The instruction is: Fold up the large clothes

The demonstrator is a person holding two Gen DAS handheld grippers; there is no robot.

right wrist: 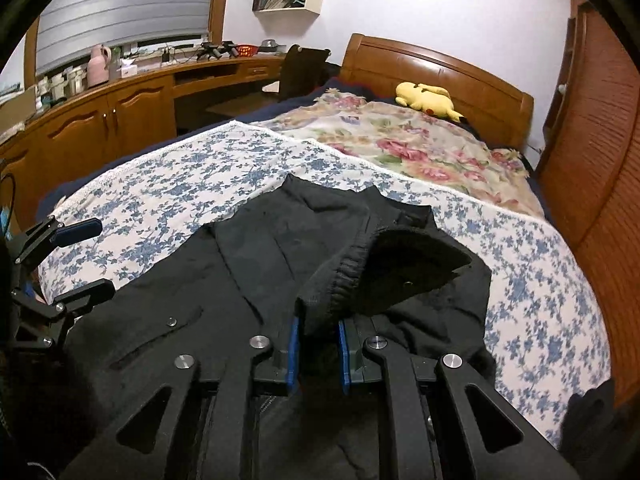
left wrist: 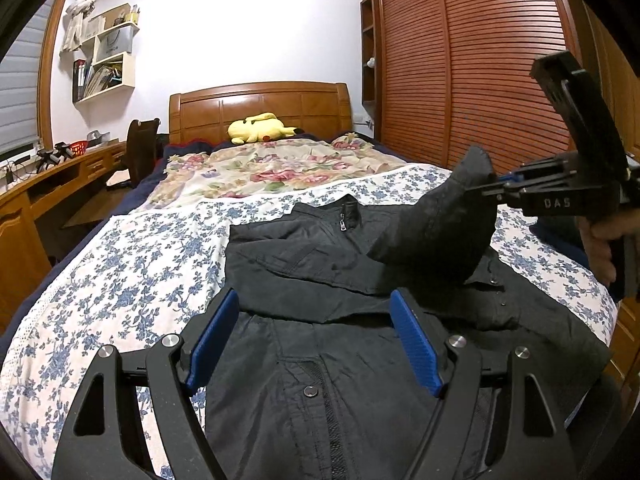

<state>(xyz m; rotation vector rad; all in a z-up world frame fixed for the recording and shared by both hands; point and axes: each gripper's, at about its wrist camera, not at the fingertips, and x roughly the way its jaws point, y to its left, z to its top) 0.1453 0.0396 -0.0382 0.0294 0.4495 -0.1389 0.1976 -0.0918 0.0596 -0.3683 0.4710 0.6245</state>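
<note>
One black jacket (left wrist: 328, 264) lies spread on the bed (left wrist: 132, 280), filling the lower middle of both views, and two tools work over it. It is dark, thin and creased, with a zip at the collar (left wrist: 345, 216) near the frame's centre and metal snaps down the front placket at the bottom. One sleeve (left wrist: 444, 224) is lifted off the body and hangs bent toward the right of the left wrist view; its ribbed cuff (right wrist: 340, 276) fills the middle of the right wrist view.

The right tool (right wrist: 318, 344) has its blue pads drawn close together and pinches that cuff between them. The left tool (left wrist: 316, 340) stands wide apart above the jacket's chest, nothing between its pads; whether its fingertips brush the cloth is hard to judge from this angle.

Two covers lie on the bed: a blue-flowered sheet (right wrist: 180, 176) under the jacket and a rose-patterned quilt (left wrist: 272, 168) beyond it. One yellow plush toy (left wrist: 260, 128) rests by the wooden headboard (left wrist: 260, 106), upper centre.
</note>
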